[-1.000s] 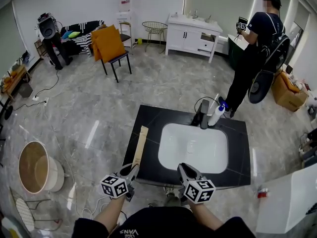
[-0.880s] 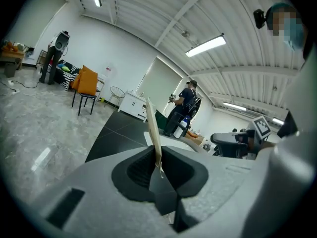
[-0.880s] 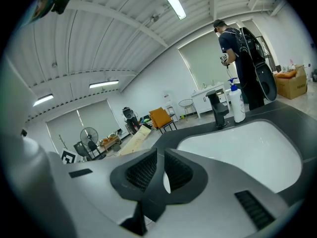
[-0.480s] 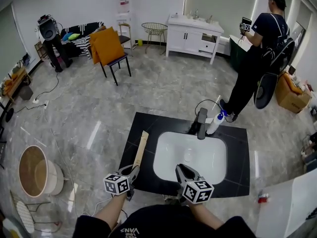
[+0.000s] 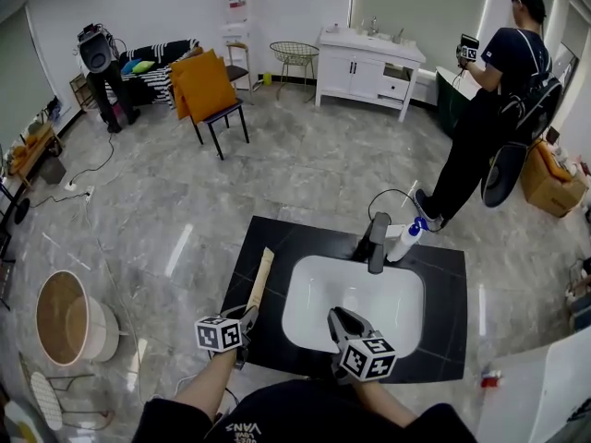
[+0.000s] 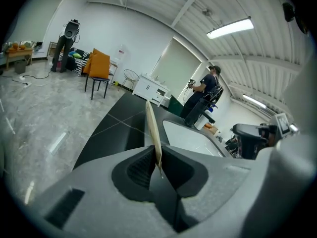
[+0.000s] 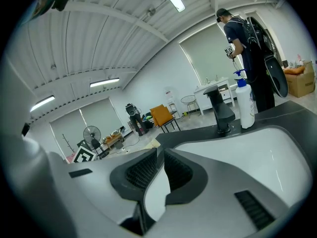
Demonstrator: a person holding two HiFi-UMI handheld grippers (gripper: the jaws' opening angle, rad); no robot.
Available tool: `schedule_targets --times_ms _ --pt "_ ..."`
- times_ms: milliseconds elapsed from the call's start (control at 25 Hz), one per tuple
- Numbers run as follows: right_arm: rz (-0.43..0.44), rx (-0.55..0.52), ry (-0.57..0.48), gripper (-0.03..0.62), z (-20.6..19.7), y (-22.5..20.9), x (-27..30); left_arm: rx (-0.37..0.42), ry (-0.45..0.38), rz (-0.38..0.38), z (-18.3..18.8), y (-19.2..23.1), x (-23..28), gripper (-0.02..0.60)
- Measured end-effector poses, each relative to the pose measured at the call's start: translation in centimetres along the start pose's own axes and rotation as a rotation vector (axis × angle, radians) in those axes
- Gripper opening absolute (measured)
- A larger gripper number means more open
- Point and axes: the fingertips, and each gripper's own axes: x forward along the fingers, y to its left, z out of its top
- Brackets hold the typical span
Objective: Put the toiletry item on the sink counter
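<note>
Black sink counter [image 5: 268, 238] lies just below the left gripper [image 5: 246, 319], whose jaws clamp the near end of a long, flat, tan toiletry item [image 5: 259, 280]. Its long axis runs away over the counter's left strip, beside the white basin [image 5: 355, 307]. The right gripper [image 5: 338, 317] hangs over the basin, jaws nearly together and empty. Only the left gripper view shows the pads pinching the item's flat faces.

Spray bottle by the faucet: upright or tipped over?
Upright. In the right gripper view the spray bottle stands on its base on the counter beside the faucet, nozzle on top.
</note>
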Motion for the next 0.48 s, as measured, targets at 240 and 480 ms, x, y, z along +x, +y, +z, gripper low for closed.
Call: schedule_targets --times_ms 240,480 --pt "0.007 0.003 0.007 0.043 0.2 -0.7 0.6 -0.019 0.08 0.045 -0.2 1.4 1.0 0.04" --pt "0.018 0.012 0.013 0.043 0.2 -1.1 1.1 -0.001 0.123 0.088 0.1 1.8 1.9 0.043"
